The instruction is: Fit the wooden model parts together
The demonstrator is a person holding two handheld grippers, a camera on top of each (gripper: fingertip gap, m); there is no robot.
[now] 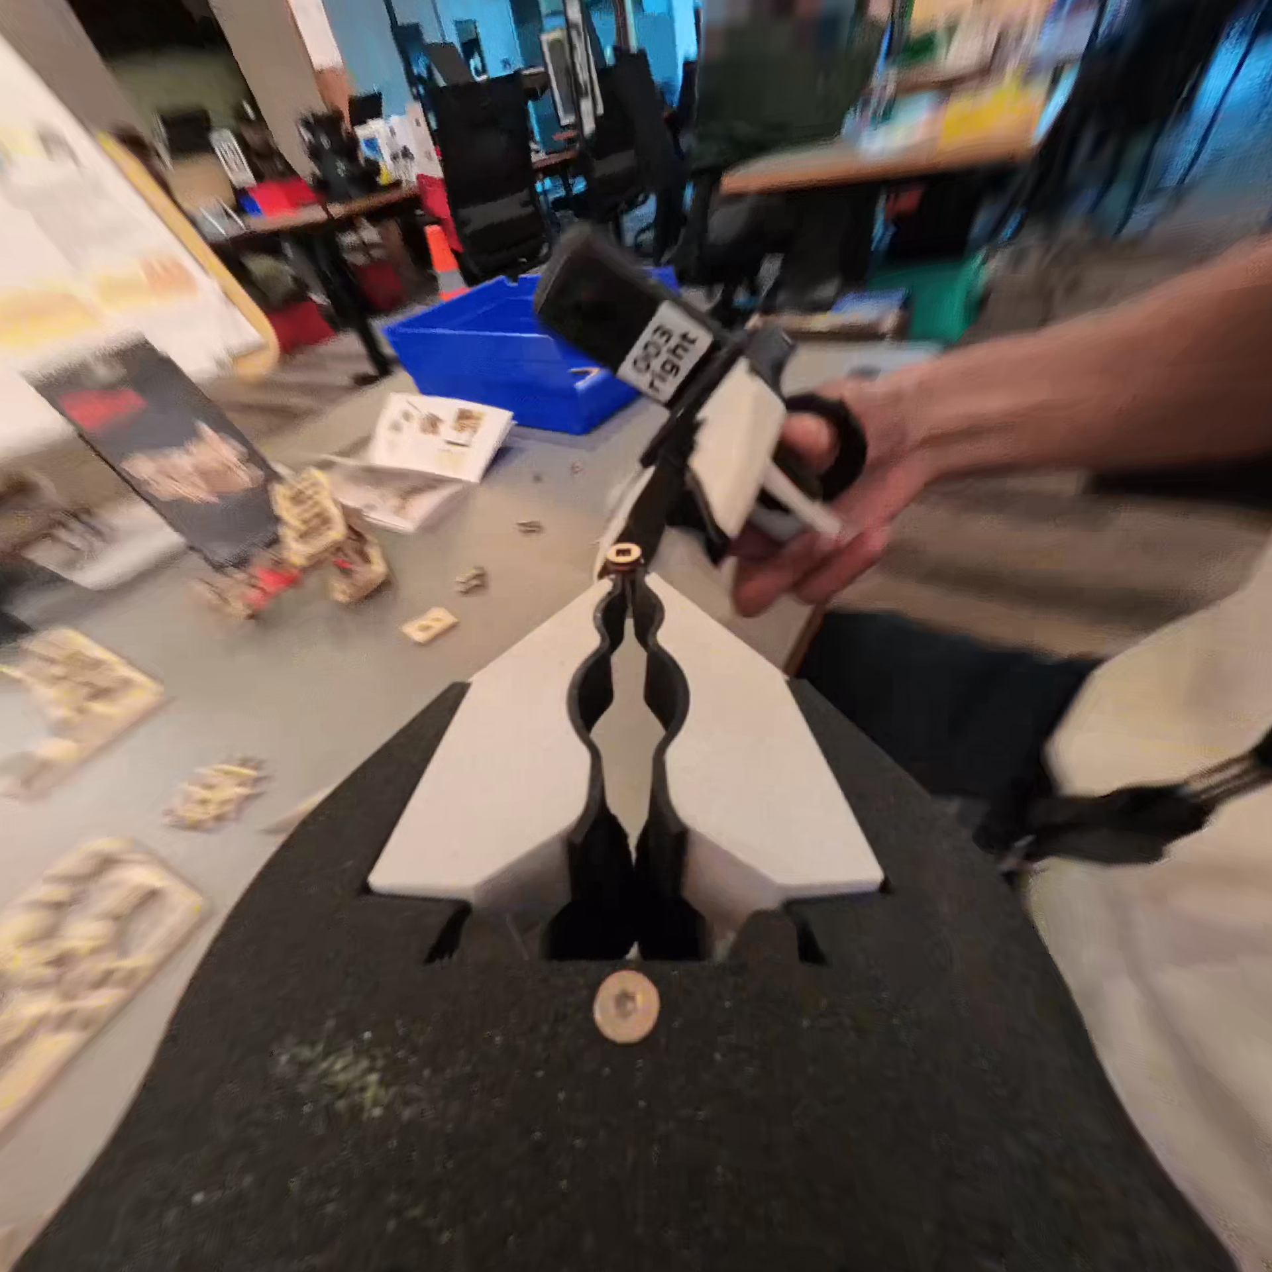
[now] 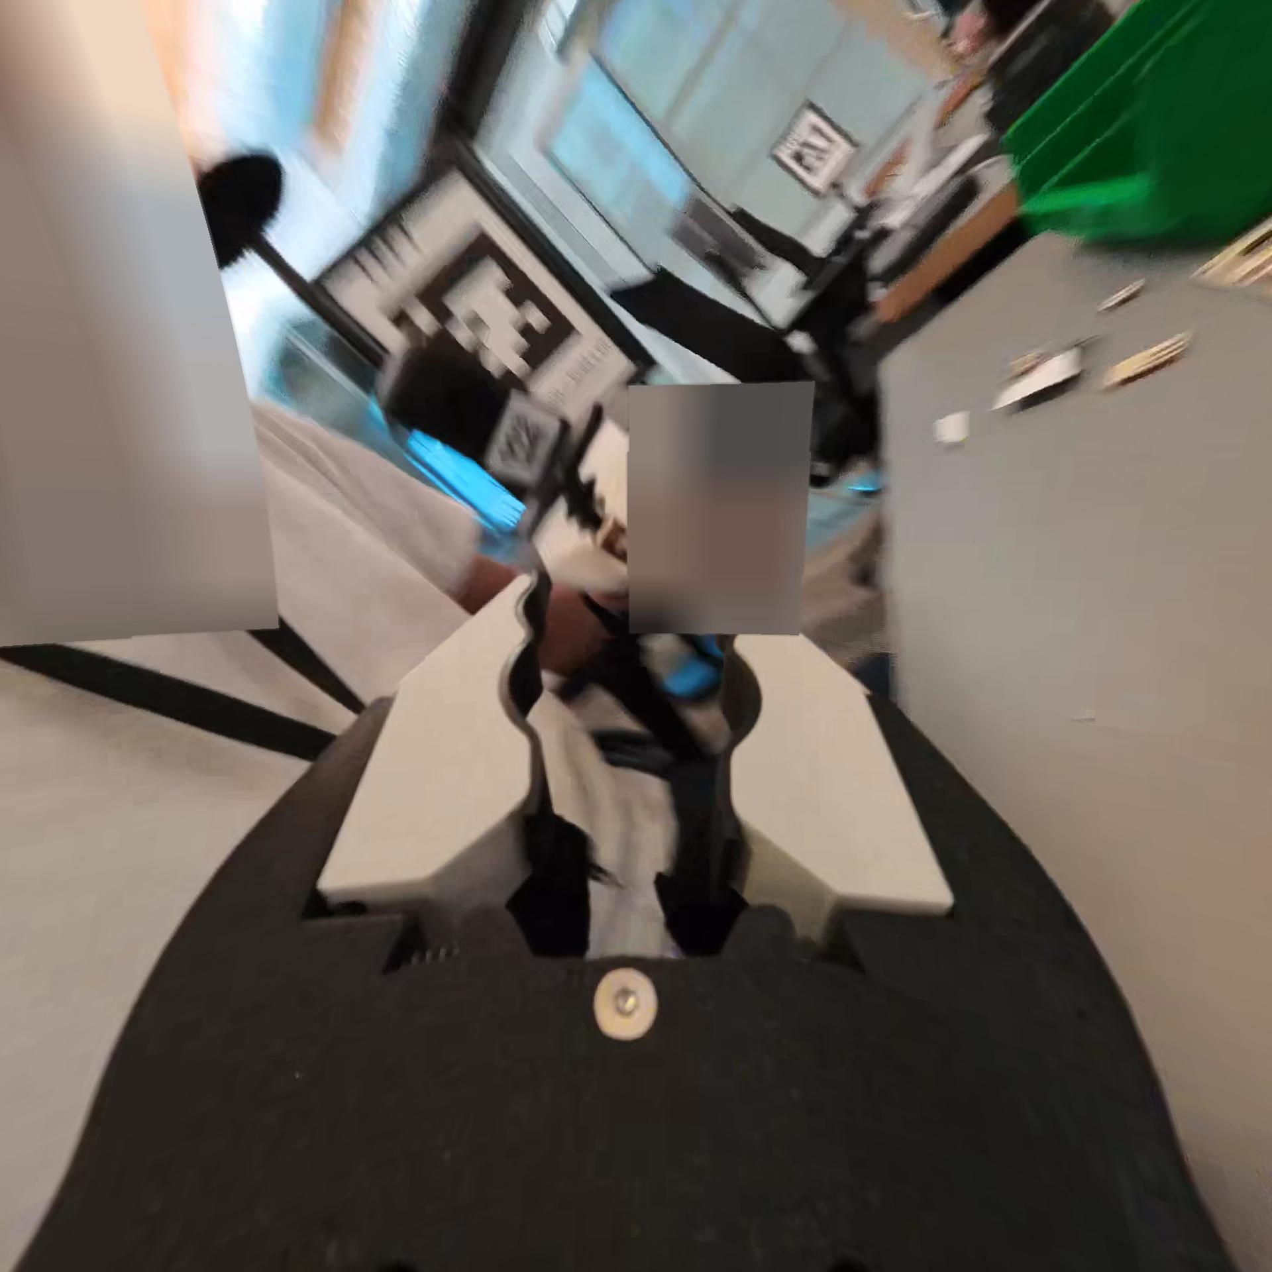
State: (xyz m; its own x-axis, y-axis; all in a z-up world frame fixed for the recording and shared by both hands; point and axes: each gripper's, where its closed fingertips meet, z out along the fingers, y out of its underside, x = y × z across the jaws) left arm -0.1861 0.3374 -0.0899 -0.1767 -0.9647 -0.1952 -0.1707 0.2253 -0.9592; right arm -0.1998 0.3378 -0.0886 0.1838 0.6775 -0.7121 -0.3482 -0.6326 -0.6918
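My left gripper [image 1: 625,575] is clamped on a small wooden ring [image 1: 623,555] above the table [image 1: 330,661]. My right gripper [image 2: 630,619] stands open, holding nothing.

The right gripper [image 2: 630,643] has its jaws apart, empty, beside a grey table [image 2: 1067,550].

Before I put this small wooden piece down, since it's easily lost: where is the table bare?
Bare grey table lies between the open booklet, the blue bin and the left gripper, apart from a few stray bits. The left side is crowded: wooden part sheets and a half-built model.
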